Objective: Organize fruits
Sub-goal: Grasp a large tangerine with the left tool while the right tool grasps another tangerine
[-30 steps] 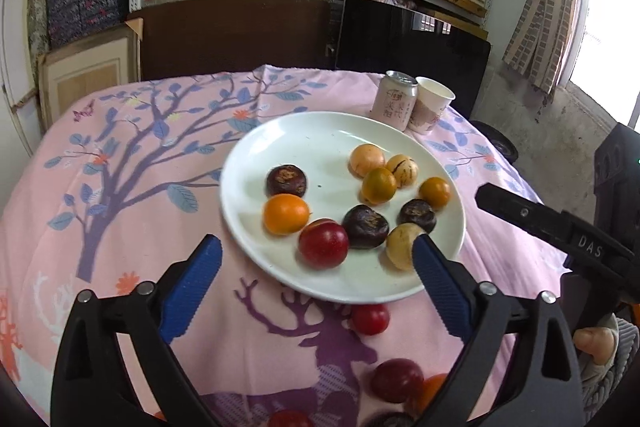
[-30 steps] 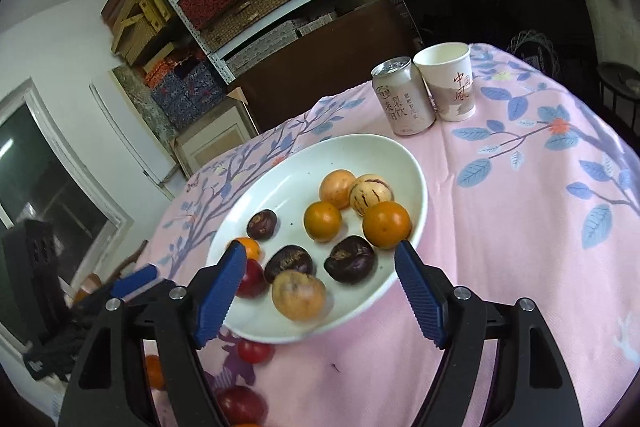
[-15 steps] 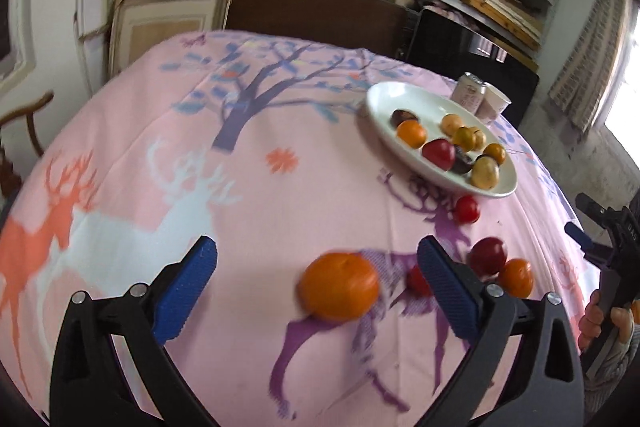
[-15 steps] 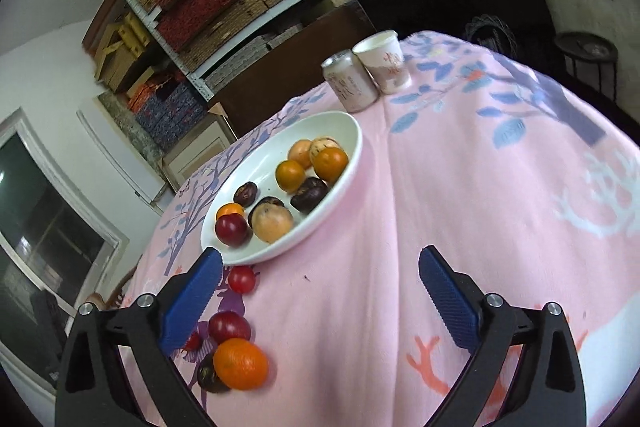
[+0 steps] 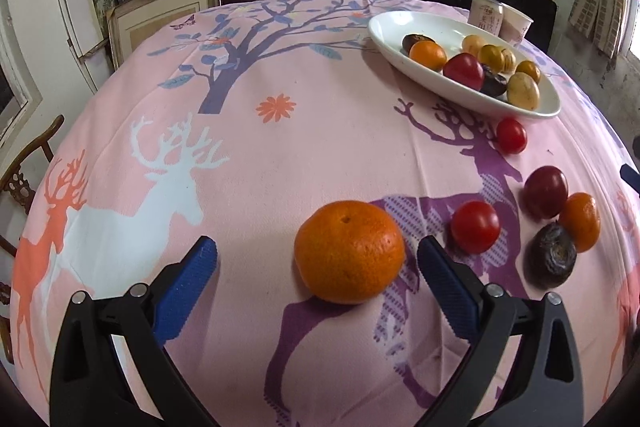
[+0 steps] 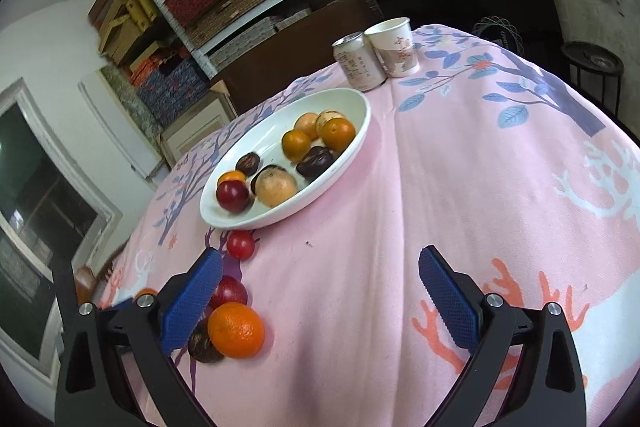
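A storeroom with shelves of stacked boxes stands behind a round counter (image 5: 304, 131) covered in a pink cloth printed with trees and deer. Toward the far side of the counter sits a white plate (image 5: 456, 89) already holding about nine fruits, among them orange, red, pale yellow and dark purple ones. Just beyond the plate stand a drink can (image 5: 485, 15) and a paper cup (image 5: 515, 25), side by side.

Several fruits lie loose on the cloth, all on the near side of the plate. Closest to the plate's near rim is a small red fruit (image 5: 511, 135). Further from the plate is a cluster: a dark red fruit (image 5: 545, 191), a small orange (image 5: 579, 221), a wrinkled dark purple fruit (image 5: 551, 261) and another red fruit (image 5: 475, 227).

Furthest from the plate is the large mandarin (image 5: 349, 251). It is round, so it has no long axis to line up with. The left claw (image 5: 318, 283) is spread wide, holding nothing, and the mandarin rests on the cloth directly ahead of it, between the two blue pads but nearer the right one, touching neither.

The right claw (image 6: 320, 301) is also spread wide and holds nothing. It points across bare cloth toward the plate, with the cluster off by its left pad. The left claw is clearly the nearer to the mandarin, so the likely next move is for it to close on that fruit, after shifting slightly right to centre it.
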`<state>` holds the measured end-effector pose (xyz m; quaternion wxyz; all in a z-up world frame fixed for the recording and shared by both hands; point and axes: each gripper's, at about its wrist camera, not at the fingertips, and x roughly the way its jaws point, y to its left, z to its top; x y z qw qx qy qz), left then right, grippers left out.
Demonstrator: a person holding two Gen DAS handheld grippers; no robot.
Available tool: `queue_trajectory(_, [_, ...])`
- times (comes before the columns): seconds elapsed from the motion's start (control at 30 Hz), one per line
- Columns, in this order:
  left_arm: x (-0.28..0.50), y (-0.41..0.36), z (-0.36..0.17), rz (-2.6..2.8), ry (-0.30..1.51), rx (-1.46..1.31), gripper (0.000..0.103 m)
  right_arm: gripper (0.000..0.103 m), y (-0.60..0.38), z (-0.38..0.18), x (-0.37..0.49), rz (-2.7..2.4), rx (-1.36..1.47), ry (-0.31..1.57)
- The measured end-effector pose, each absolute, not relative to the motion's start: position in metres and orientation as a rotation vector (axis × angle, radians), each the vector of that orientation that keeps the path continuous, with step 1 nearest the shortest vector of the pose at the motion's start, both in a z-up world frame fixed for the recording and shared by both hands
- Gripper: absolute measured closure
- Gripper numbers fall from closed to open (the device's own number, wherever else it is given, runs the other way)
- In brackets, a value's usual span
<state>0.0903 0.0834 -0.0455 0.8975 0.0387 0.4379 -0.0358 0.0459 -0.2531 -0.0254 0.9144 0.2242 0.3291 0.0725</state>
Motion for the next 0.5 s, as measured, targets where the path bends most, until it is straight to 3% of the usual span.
queue_trajectory(0.27, [0.101, 0.081, -0.054, -0.097, 0.968, 0.073, 0.004, 0.004, -0.197, -0.029, 0.041, 0.205, 0.165, 0.747])
queue_trajectory(0.5, [0.100, 0.080, -0.054, -0.095, 0.967, 0.075, 0.004, 0.024, -0.169, -0.032, 0.033, 0.246, 0.023, 0.756])
